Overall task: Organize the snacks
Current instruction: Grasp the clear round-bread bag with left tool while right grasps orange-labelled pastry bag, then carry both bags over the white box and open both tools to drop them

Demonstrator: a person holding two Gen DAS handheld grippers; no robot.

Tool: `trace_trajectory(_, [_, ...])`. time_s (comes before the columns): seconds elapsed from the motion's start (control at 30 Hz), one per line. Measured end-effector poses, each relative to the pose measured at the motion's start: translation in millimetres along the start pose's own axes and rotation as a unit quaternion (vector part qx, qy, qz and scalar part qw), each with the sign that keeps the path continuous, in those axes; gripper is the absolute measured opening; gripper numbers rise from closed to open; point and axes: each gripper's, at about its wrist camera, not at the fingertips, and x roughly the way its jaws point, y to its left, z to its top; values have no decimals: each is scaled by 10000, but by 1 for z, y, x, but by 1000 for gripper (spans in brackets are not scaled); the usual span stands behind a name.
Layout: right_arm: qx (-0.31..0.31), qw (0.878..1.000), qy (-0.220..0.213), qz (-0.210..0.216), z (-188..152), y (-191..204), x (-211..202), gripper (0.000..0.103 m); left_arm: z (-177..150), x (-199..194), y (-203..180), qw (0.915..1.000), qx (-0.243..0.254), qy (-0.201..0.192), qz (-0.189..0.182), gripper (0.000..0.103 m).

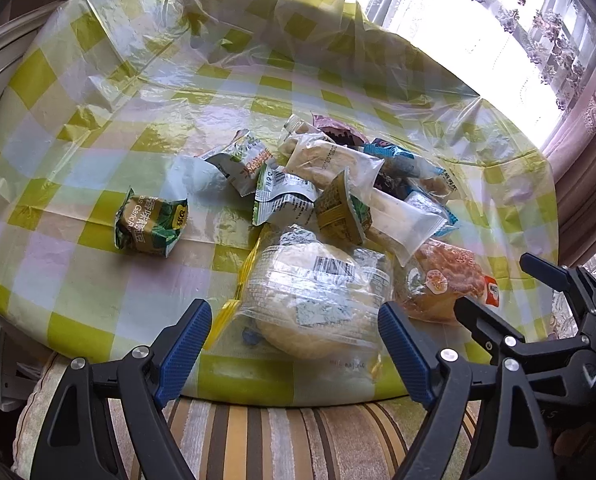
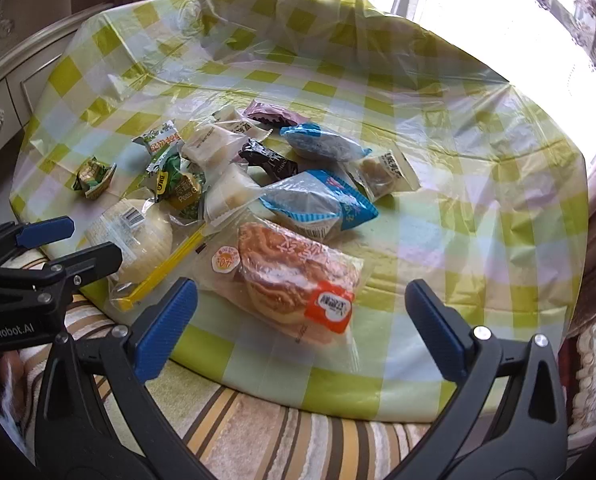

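A pile of wrapped snacks lies on a round table with a green checked plastic cloth [image 1: 98,128]. Nearest my left gripper [image 1: 294,344], open and empty at the table's front edge, is a pale round bun in clear wrap [image 1: 313,300], also in the right wrist view [image 2: 146,236]. A green garlic-pea packet [image 1: 150,224] lies apart to the left. My right gripper [image 2: 301,328] is open and empty, just short of a brown pastry in clear wrap [image 2: 294,276], which also shows in the left wrist view [image 1: 445,276]. Blue-wrapped cakes [image 2: 317,200] lie behind it.
A striped cushion [image 1: 282,440] lies below the table's front edge. A cream drawer cabinet [image 2: 2,96] stands at the left. Curtains and a bright window [image 1: 537,40] lie beyond the table on the right. Bare cloth [image 2: 457,208] shows right of the pile.
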Motion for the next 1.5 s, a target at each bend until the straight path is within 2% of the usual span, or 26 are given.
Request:
trace_trajectory(0.13, [-372, 9991, 176, -83, 8, 2, 28, 103, 4, 15, 5, 9995, -104, 197, -208, 91])
trace_trajectory(0.3, [-269, 9988, 355, 182, 10, 0, 48, 103, 3, 26, 3, 9987, -52, 381, -332, 90])
trace_trajectory(0.33, [-248, 9989, 343, 195, 10, 1, 50, 103, 2, 27, 2, 9985, -39, 379, -381, 89])
trace_trajectory(0.5, [-125, 9989, 337, 310, 8, -2, 52, 103, -1, 22, 1, 9975, -46, 353, -611, 65])
trace_trajectory(0.6, [-79, 9987, 361, 361, 5, -5, 50, 103, -4, 16, -2, 9972, 11, 309, -683, 56])
trace_trajectory(0.73, [108, 9971, 498, 569, -1, -12, 50, 103, -8, 9, -3, 9964, -68, 284, -793, 52])
trace_trajectory(0.9, [807, 9845, 905, 1270, -11, -37, 70, 103, -19, -1, -3, 9952, -147, 247, -939, 46])
trace_trajectory(0.93, [882, 9824, 929, 1358, -12, -40, 72, 99, -20, -3, -4, 9950, -143, 222, -967, 45])
trace_trajectory(1.0, [833, 9847, 787, 1315, -13, -38, 65, 82, -24, -10, -6, 9946, -139, 143, -1016, 44])
trace_trajectory(1.07, [773, 9869, 709, 1228, -14, -34, 60, 77, -28, -16, -6, 9943, -159, 59, -1052, 41])
trace_trajectory(1.13, [896, 9847, 685, 1328, -15, -37, 56, 70, -31, -21, -5, 9939, -218, -3, -1083, 38])
trace_trajectory(1.33, [1277, 9805, 577, 1376, -29, -51, 38, 63, -35, -31, -7, 9927, -233, -82, -1178, 34])
trace_trajectory(1.5, [1595, 9763, 425, 1399, -44, -67, 16, 62, -34, -37, -10, 9913, -302, -148, -1273, 32])
